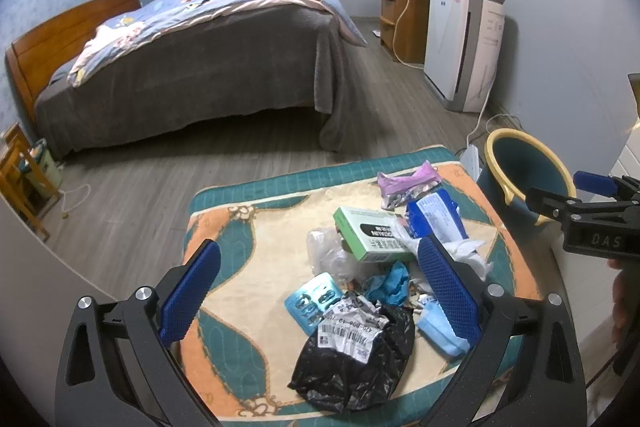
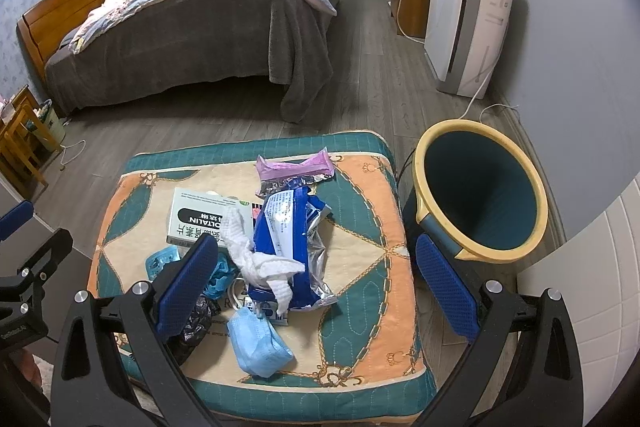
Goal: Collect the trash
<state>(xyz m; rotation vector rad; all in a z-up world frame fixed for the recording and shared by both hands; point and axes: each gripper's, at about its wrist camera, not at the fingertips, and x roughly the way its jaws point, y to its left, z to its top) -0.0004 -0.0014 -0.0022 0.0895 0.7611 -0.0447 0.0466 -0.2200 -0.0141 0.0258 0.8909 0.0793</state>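
Observation:
A pile of trash lies on a patterned cushion. It holds a black bag with a label, a green and white box, a blue foil wrapper, a purple packet, a blue face mask, a white tissue and a teal blister pack. A blue bin with a yellow rim stands right of the cushion. My left gripper is open above the pile. My right gripper is open and empty over the cushion's right part; it also shows in the left wrist view.
A bed with a grey cover stands across the wood floor. A white air purifier and a wooden cabinet line the right wall, with cables on the floor. A small wooden stand is at the left. A white tiled surface is at right.

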